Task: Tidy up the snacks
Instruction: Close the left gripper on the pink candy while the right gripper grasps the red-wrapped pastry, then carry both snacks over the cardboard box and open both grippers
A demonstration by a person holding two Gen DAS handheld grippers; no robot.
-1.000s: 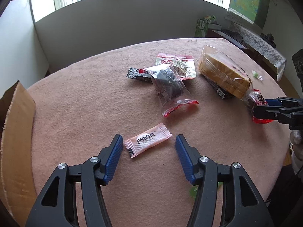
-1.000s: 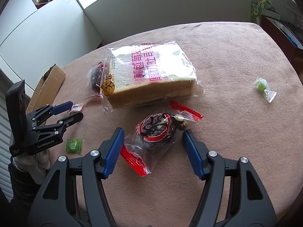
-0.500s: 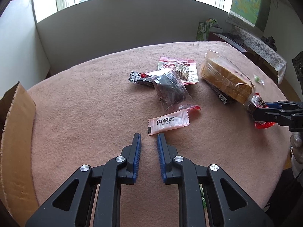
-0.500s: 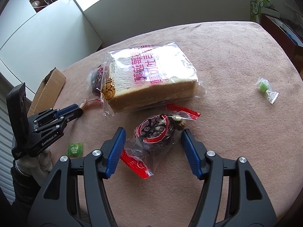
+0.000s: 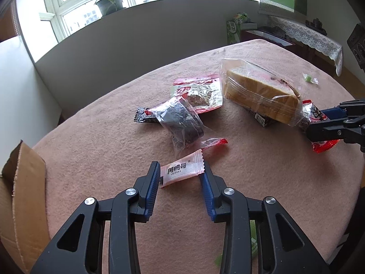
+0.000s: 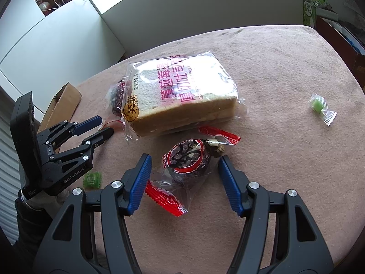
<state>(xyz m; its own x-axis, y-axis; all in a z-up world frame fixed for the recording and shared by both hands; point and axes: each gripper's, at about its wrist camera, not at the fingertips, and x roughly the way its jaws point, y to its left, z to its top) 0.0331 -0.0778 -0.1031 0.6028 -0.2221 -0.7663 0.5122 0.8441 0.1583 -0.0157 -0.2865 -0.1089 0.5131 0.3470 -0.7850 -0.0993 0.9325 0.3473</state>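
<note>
My left gripper (image 5: pixel 180 171) is open, its jaws on either side of a small pink wrapped candy (image 5: pixel 181 171) on the pink tablecloth; the pads sit close to the wrapper's ends. My right gripper (image 6: pixel 184 169) is open around a clear packet with a round dark red-labelled cake (image 6: pixel 186 158) and red sealed ends. A bagged loaf of sliced bread (image 6: pixel 180 96) lies just beyond it and also shows in the left wrist view (image 5: pixel 257 91). The left gripper also shows in the right wrist view (image 6: pixel 103 125).
A dark cake in clear wrap (image 5: pixel 182 123), a black packet (image 5: pixel 142 117) and a red-and-green packet (image 5: pixel 198 91) lie mid-table. Green candies lie at the right (image 6: pixel 318 106) and near the left hand (image 6: pixel 92 179). A cardboard box (image 5: pixel 20 196) stands at the left table edge.
The left gripper, open a second ago, shut behind the pink candy and has now reopened around it. The right gripper stays open around the cake packet, barely moved.
</note>
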